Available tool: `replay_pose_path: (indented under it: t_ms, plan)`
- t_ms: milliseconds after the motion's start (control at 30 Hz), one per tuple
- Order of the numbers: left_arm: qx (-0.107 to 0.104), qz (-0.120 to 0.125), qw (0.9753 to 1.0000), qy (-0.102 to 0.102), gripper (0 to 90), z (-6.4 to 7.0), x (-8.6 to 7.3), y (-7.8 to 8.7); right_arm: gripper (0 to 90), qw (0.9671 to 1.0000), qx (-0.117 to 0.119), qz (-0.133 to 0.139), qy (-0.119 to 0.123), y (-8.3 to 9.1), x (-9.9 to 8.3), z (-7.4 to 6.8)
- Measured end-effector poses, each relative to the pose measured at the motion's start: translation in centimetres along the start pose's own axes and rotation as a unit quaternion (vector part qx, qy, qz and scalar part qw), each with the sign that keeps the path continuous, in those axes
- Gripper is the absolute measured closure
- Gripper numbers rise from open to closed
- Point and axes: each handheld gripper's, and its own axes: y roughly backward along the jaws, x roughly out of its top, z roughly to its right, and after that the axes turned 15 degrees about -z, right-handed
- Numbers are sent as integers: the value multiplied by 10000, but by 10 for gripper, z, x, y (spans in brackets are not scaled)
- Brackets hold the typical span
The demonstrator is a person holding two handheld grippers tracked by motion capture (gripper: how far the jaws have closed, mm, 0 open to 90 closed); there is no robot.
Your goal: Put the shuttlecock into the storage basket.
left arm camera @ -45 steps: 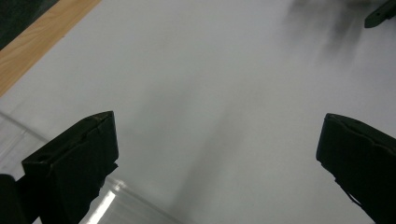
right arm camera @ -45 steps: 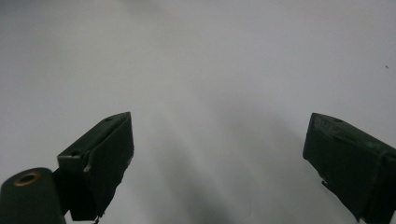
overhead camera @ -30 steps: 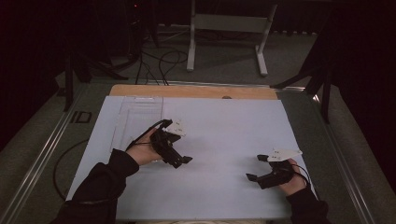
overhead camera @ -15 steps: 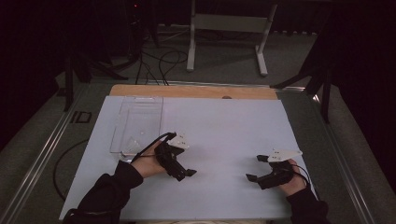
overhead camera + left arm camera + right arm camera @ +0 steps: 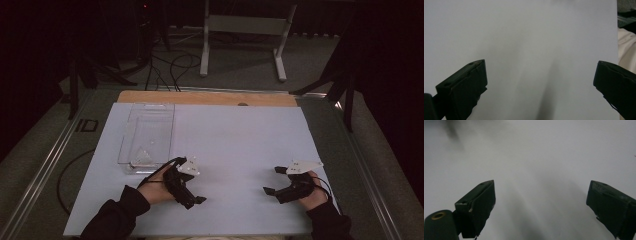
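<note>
High view shows the left gripper (image 5: 192,197) low and left of centre in the frame, resting over the white table sheet (image 5: 235,140) with its jaws spread and nothing between them; the left gripper view bears this out, both black jaws standing wide apart over bare white surface. The right gripper (image 5: 274,181) sits low and right of centre, likewise released and empty, and the right gripper view shows its two jaws well apart with only the pale sheet beyond them. The thing nearest the work is the clear plastic box (image 5: 147,137), which lies in the left middle of the frame, just above and to the left of the left gripper and not touched by it. Inside the box, toward its near end, a small pale transparent piece (image 5: 142,156) can be made out; whether it is a separate item or part of the box's own moulding is too faint to tell, and the rest of the box looks empty. Judging by this, whatever was to go into the box looks placed, and little seems left beyond resting both hands clear of it.
</note>
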Motion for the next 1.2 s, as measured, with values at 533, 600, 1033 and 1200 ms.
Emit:
replay_pose_path:
  t_ms: [533,600,1033,1200]
  plan:
    - [159,-90,9992,358,0,2,-51,3,90,10000,49,-4,21,-1,1,-1]
    - [225,-67,9989,402,0,2,-56,3,90,10000,52,-1,18,-1,1,-1]
    - [280,233,9971,669,0,-3,-84,14,91,10000,52,-6,-1,-1,0,0]
    - [343,317,9956,807,0,-4,-96,15,90,10000,84,-13,-25,-1,-1,0]
